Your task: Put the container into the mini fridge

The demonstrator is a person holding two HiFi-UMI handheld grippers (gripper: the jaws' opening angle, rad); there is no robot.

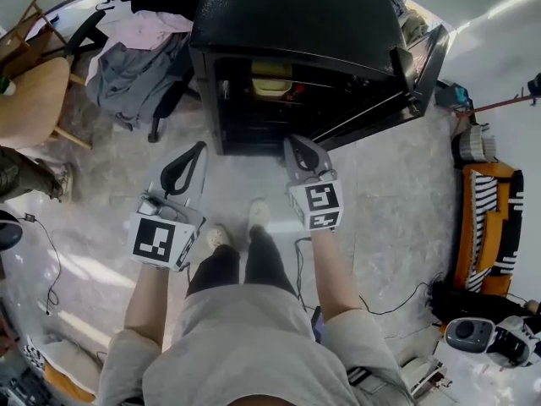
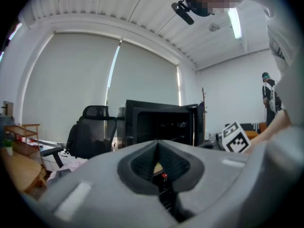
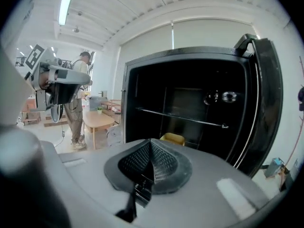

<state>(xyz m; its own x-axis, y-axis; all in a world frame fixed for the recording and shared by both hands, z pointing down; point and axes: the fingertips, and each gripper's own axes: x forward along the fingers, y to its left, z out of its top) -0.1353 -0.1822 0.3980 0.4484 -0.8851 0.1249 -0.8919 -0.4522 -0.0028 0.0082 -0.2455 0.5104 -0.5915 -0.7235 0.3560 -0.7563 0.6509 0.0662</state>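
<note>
Left gripper (image 1: 196, 152) and right gripper (image 1: 300, 155), centre frame: both hanging with jaws closed on nothing. Yellow container (image 1: 271, 80): sitting on a shelf inside the mini fridge (image 1: 296, 15), upper centre. Placement is looking done; the open door (image 1: 420, 64), upper right, is awaiting closing.

Only the top of the yellow container (image 3: 172, 137) shows — the rest is hidden behind the right gripper (image 3: 151, 142).
</note>
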